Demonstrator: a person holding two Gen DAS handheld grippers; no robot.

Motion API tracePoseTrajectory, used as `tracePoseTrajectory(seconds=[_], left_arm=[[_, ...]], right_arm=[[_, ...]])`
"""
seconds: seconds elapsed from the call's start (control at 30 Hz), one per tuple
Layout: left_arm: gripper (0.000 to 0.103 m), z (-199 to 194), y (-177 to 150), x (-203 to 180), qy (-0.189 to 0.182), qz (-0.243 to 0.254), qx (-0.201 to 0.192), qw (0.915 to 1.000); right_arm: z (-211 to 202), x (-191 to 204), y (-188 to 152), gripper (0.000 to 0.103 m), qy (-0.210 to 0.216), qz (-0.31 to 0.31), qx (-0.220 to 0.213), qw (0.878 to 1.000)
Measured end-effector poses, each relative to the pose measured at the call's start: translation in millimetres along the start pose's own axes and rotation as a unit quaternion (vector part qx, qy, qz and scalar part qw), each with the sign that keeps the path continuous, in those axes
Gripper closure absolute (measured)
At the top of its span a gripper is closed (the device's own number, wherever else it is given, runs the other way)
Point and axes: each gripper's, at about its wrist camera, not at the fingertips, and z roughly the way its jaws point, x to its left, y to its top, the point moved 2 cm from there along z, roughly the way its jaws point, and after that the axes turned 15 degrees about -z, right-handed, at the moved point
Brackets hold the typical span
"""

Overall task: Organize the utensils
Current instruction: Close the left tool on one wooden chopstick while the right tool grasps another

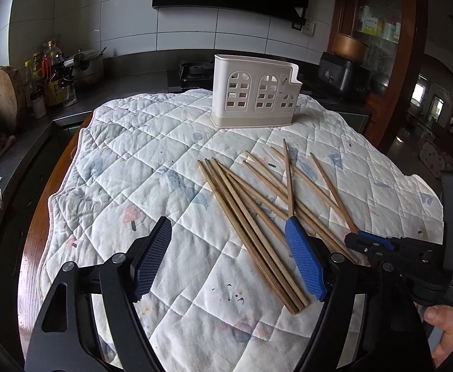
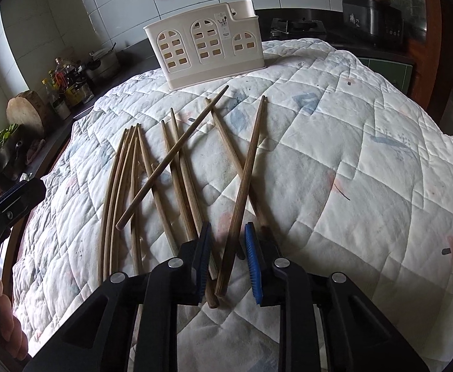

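Several wooden chopsticks [image 1: 257, 210] lie scattered on a quilted cloth [image 1: 133, 155]. A white utensil holder [image 1: 254, 93] with window-shaped holes stands upright at the cloth's far side. My left gripper [image 1: 226, 221] hovers open over the near ends of the left bunch, its right pad above them. My right gripper [image 1: 355, 234] comes in low from the right. In the right wrist view its jaws [image 2: 228, 226] stand narrowly apart around the near part of one chopstick [image 2: 245, 167], with a gap showing at the left pad. The holder [image 2: 201, 49] stands behind the chopstick pile [image 2: 177, 167].
The cloth covers a round wooden table [image 1: 40, 217]. Behind it runs a dark counter with bottles [image 1: 49, 71], a round cutting board [image 1: 0, 93], a gas stove [image 1: 195, 71] and a black cooker [image 1: 344, 74]. A hand [image 1: 443, 325] holds the right gripper.
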Motion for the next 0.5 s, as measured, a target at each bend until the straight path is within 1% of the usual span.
tracePoseTrajectory(seconds=[0.03,0.07,0.1,0.13,0.17,0.37,0.5], left_arm=[[0.037,1.6,-0.7,-2.2,-0.007,0.001,0.004,1.0],[0.042,3.6,-1.3,-4.5,-0.013,0.003,0.009,0.9999],[0.044,6.0,-2.0,-7.3,-0.019,0.005,0.014,0.9997],[0.049,8.3,-3.0,-10.3,-0.026,0.008,0.019,0.9995],[0.051,11.2,-3.9,-13.7,-0.032,0.011,0.025,0.9991],[0.052,27.7,-9.1,-37.4,-0.066,0.037,0.059,0.9954],[0.052,40.4,-12.5,-51.9,-0.066,0.058,0.073,0.9934]], right_arm=[[1.4,-2.0,-0.6,0.092,0.004,0.005,0.002,1.0],[1.5,-3.8,-1.5,0.093,0.007,0.011,0.001,1.0],[0.9,-5.1,-1.9,0.094,0.009,0.015,0.0,1.0],[-0.7,-6.5,-1.9,0.095,0.008,0.016,-0.004,1.0],[-2.8,-8.1,-1.7,0.096,0.006,0.018,-0.008,1.0],[-20.2,-15.1,0.9,0.096,-0.001,0.015,-0.034,0.999],[-35.9,-17.5,5.5,0.096,-0.017,-0.004,-0.057,0.998]])
